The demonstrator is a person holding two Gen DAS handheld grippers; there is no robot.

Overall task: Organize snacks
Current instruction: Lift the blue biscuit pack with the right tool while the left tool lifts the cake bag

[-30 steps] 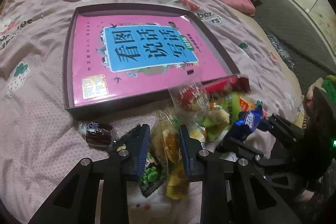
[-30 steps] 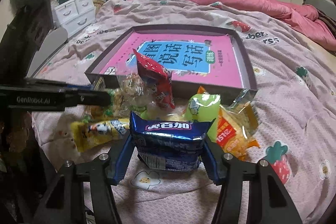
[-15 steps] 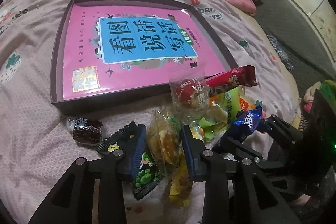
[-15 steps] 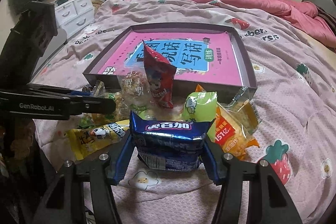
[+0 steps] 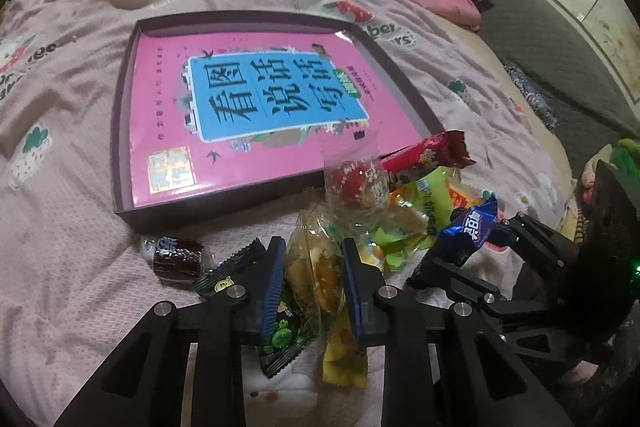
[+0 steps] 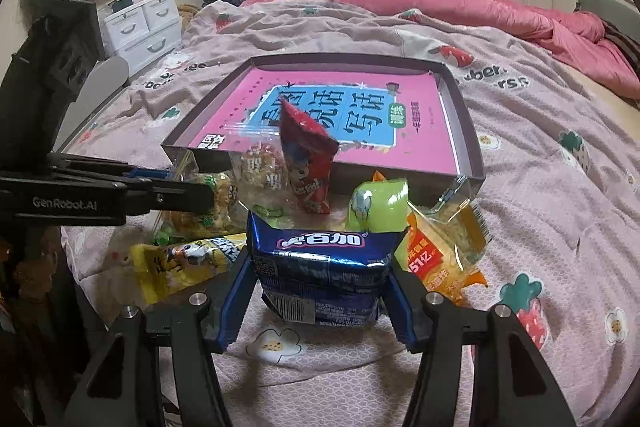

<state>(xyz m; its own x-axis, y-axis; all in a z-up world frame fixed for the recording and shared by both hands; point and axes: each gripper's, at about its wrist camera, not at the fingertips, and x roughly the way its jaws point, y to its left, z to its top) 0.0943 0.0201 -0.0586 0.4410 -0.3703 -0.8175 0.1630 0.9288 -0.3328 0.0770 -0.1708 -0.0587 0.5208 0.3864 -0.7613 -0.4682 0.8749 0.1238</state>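
- The pink quilted bedspread with strawberry print covered the bed and bore everything.
- A shallow dark cardboard tray lay on it, holding a pink book with a blue title panel.
- A heap of mixed snack packets sat against the tray's near wall, outside it.
- The right gripper was clamped, jaws part-spread, on a blue foil biscuit packet held just above the bedspread.
- The left gripper stood nearly closed, pinching a clear bag of yellow snacks at the heap's edge.
- A small dark-wrapped sweet lay apart, near the tray corner.
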